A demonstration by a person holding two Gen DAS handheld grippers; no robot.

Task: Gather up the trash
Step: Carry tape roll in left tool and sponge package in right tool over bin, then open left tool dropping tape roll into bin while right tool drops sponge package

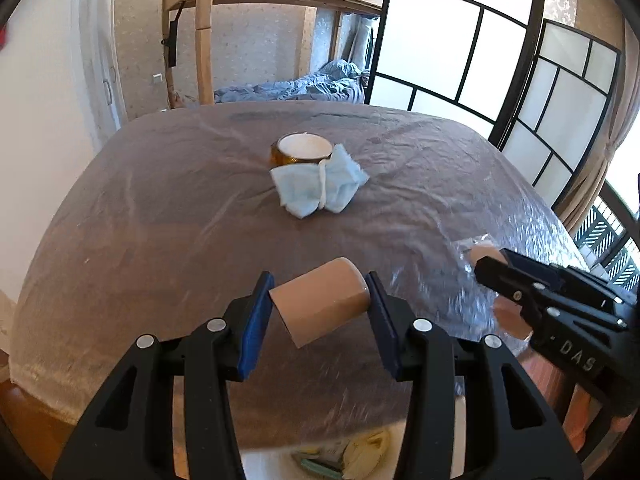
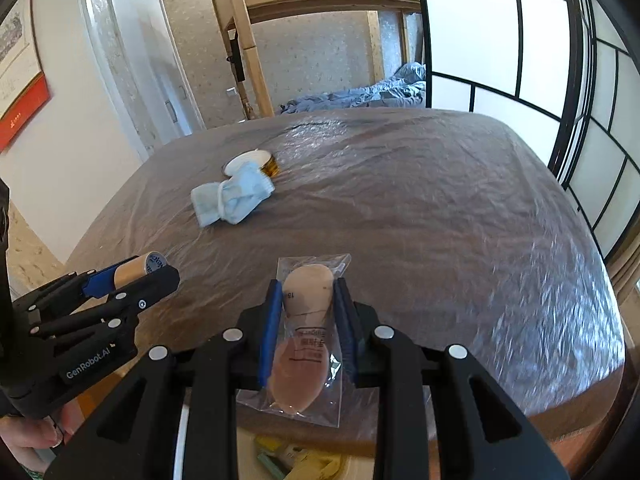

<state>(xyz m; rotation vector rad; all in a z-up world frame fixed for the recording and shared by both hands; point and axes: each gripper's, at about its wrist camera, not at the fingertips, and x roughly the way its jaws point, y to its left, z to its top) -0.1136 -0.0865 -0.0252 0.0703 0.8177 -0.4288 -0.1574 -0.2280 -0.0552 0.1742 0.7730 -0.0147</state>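
Note:
My left gripper point(image 1: 320, 300) is shut on a brown cardboard tube point(image 1: 322, 304), held across its ends above the table's near edge; it also shows in the right wrist view point(image 2: 136, 270). My right gripper point(image 2: 308, 300) is shut on a clear plastic packet point(image 2: 306, 340) holding beige pads; it also shows in the left wrist view point(image 1: 486, 254). A crumpled blue face mask point(image 1: 318, 186) lies mid-table, touching a roll of amber tape point(image 1: 302, 148). The mask point(image 2: 232, 196) and the tape point(image 2: 256, 162) also show in the right wrist view.
The table point(image 1: 160, 200) has a brown cloth under clear plastic film. A bin with yellow and green trash point(image 2: 304, 460) sits below the near edge. A bunk bed point(image 1: 280, 88) and sliding screen doors point(image 1: 500, 60) stand behind.

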